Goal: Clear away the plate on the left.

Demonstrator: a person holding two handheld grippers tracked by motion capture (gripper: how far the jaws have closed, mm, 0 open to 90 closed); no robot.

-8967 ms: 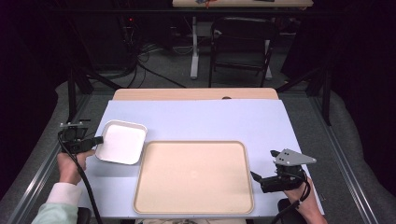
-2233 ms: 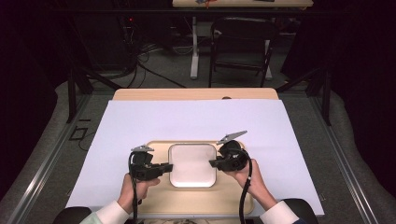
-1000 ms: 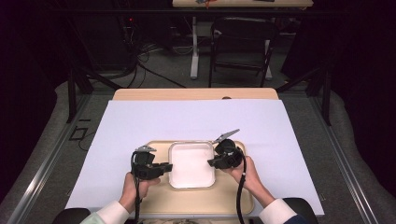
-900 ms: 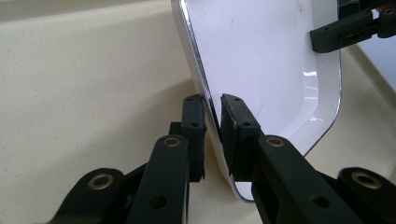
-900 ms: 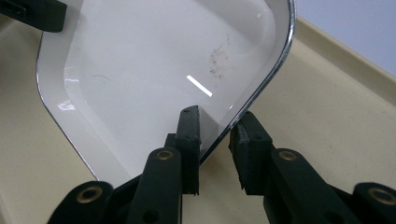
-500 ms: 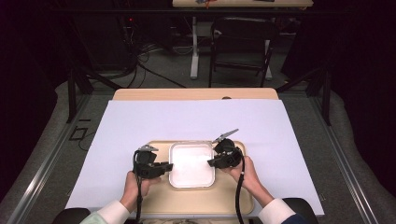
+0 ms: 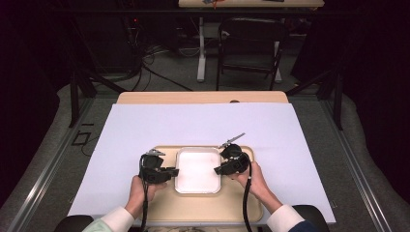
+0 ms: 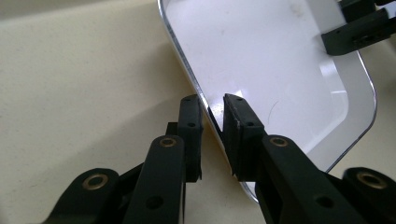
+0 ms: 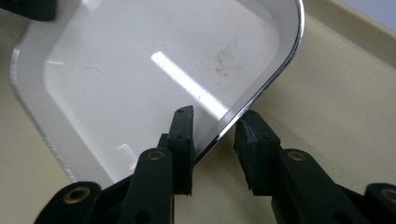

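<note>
While lying flat on the beige tray [image 7: 159, 212], open face up, the white square dish [image 7: 198, 170] is sitting square to the table, left gripper [image 8: 212, 112] and right gripper [image 9: 214, 126] straddling opposite rims, jaws apart.

White square dish [image 7: 197, 169], rounded corners, raised rim, sits flat approx. centre of the beige tray [image 7: 208, 212] on my side of the table. Inside is glossy and empty, w/ a faint brownish smudge [image 9: 226, 58] near one corner and a hairline mark on the base. Rim edge [image 8: 184, 70] shows a thin shiny line in both gripper views. I've got the dish's left rim between the jaws of my left gripper [image 8: 212, 109], right rim between those of my right gripper [image 9: 214, 123], gap either side of the rim there. Dish level, edges roughly parallel w/ the tray's.
</note>
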